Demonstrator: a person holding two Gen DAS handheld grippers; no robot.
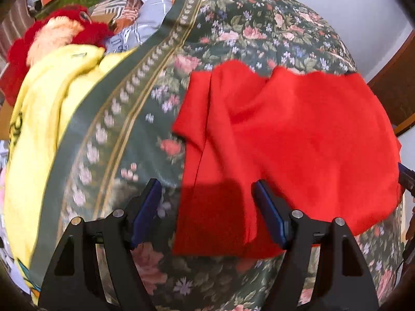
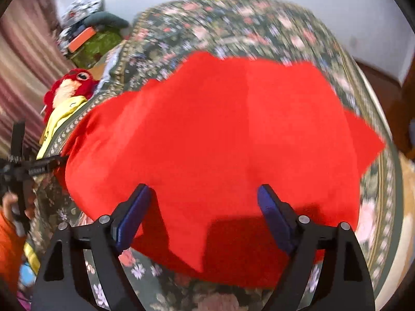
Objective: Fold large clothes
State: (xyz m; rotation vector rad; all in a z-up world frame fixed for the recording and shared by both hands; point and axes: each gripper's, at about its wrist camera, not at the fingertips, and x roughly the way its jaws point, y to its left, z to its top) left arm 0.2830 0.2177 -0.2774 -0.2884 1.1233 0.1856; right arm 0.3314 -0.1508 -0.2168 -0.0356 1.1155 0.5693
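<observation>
A large red garment (image 1: 298, 140) lies spread on the floral bedspread (image 1: 135, 134). In the left wrist view its left side is folded over with a sleeve flap near me. My left gripper (image 1: 206, 189) is open and empty, hovering over the garment's near left edge. In the right wrist view the red garment (image 2: 220, 134) fills the middle, wrinkled, with a point sticking out right. My right gripper (image 2: 203, 194) is open and empty above its near edge. The left gripper (image 2: 39, 168) shows at the far left edge of that view.
A yellow garment (image 1: 44, 119) lies at the left of the bed beside a red plush toy (image 1: 54, 33) and patterned cloths (image 1: 135, 18). Boxes and clutter (image 2: 85, 36) stand behind. A wooden frame (image 1: 394, 93) is at the right.
</observation>
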